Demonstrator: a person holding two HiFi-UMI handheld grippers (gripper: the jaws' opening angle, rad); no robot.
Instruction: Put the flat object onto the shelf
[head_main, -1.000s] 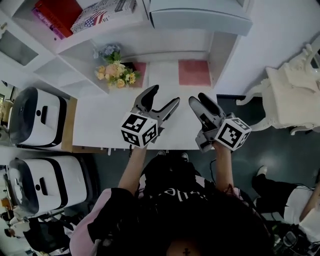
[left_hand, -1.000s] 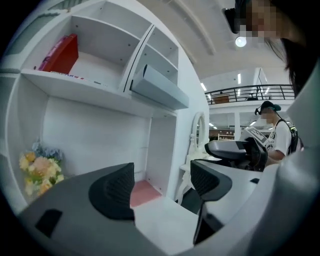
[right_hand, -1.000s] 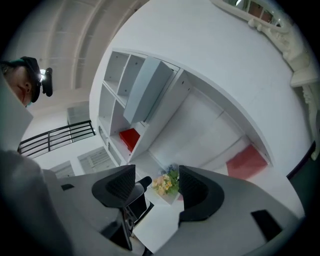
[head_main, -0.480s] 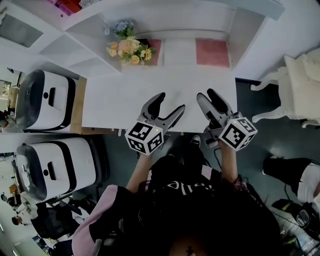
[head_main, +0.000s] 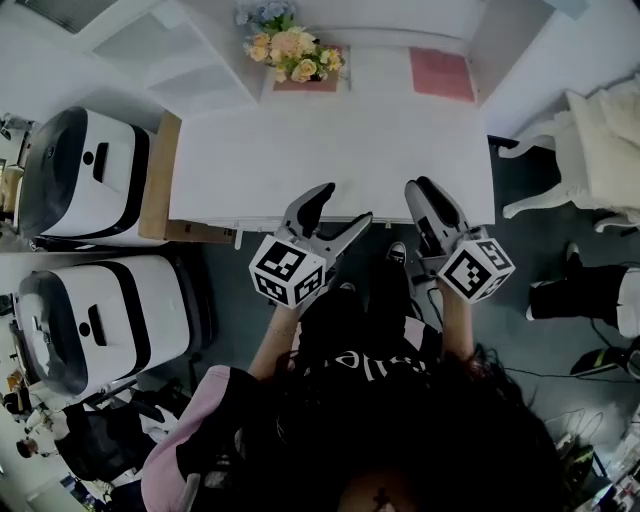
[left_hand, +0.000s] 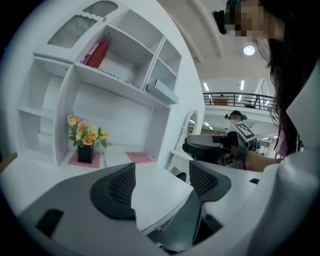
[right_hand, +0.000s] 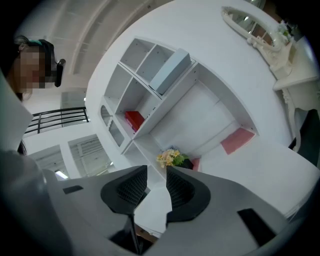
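A grey-blue flat box (left_hand: 162, 91) (right_hand: 170, 70) lies tilted on an upper shelf of the white shelf unit (left_hand: 107, 80) (right_hand: 150, 107). Red books (left_hand: 97, 52) (right_hand: 134, 120) stand in another compartment. My left gripper (head_main: 345, 205) (left_hand: 162, 182) hangs over the near edge of the white table (head_main: 300, 150), open, with nothing between its pads. My right gripper (head_main: 421, 186) (right_hand: 156, 187) is beside it at the same edge. Its jaws are closing, with a narrow gap left and nothing between them.
A vase of flowers (head_main: 293, 45) (left_hand: 86, 135) (right_hand: 172, 158) and a pink mat (head_main: 440, 72) (right_hand: 237, 140) sit at the back of the table. Two white machines (head_main: 75, 175) stand left of it, a white chair (head_main: 590, 150) to the right.
Both grippers have drawn back from mid-table to its near edge. The shelf unit has slid out of the top of the head view. The right jaws have narrowed.
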